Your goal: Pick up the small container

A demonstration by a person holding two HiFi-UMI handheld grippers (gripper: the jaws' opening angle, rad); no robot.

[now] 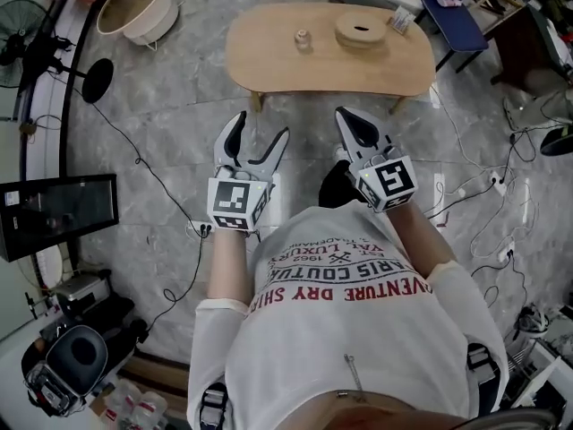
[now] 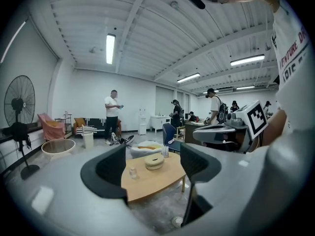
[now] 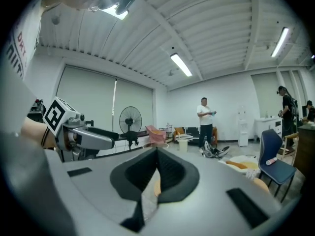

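Note:
The small container (image 1: 303, 38), a little clear jar, stands on the low wooden table (image 1: 295, 70) ahead of me. Both grippers hang above the floor, short of the table's near edge. My left gripper (image 1: 259, 141) is open with nothing between its fingers. In the left gripper view the small container (image 2: 132, 172) shows far off through the gap of the left gripper (image 2: 152, 167). My right gripper (image 1: 347, 118) is shut and holds nothing. The right gripper (image 3: 156, 157) has its pads closed together in its own view.
A round wooden dish (image 1: 361, 30) and a small box (image 1: 401, 21) share the table. A round tub (image 1: 134, 7), a standing fan (image 1: 22, 25) and a monitor (image 1: 58, 213) are at the left, a blue chair (image 1: 457, 7) at the right. Cables cross the floor. People (image 2: 112, 116) stand far back.

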